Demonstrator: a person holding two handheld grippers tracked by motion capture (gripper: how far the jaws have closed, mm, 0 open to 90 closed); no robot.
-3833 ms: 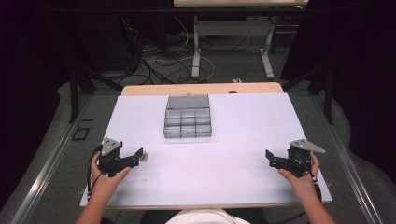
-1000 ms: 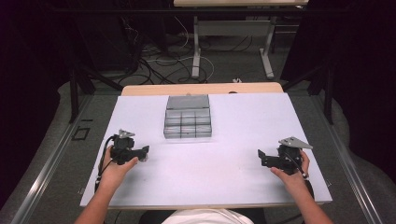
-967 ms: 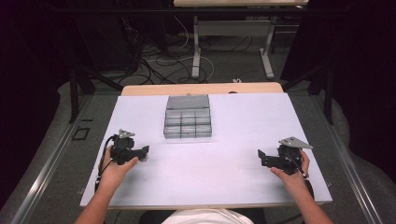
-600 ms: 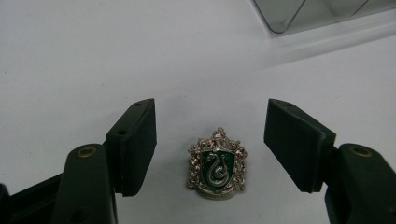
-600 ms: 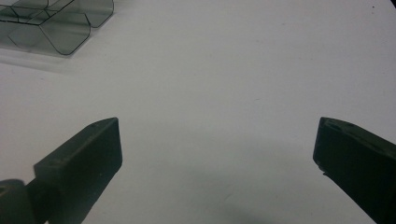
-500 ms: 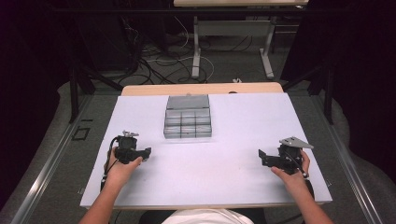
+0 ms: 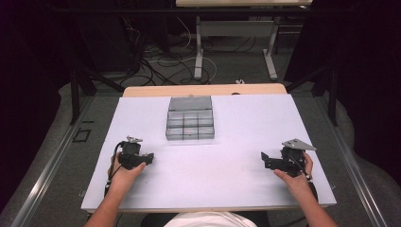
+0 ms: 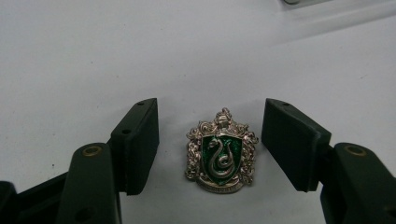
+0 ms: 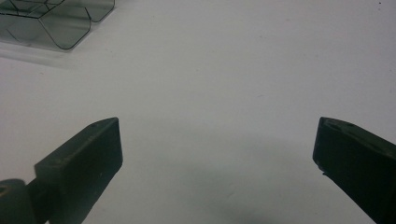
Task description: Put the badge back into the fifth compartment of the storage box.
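The broad white table top [image 7: 236,142] lay before me, with a clear plastic compartmented organizer box [image 7: 190,124] toward its far middle. My right gripper [image 7: 265,160] hovered near the right edge, jaws spread wide over bare surface, a corner of the box showing in its own view. My left gripper [image 8: 210,144] sat low at the left, jaws parted on either side of a small silver crest-shaped badge with a green snake shield [image 8: 220,151], which lay flat on the table, touching neither jaw.
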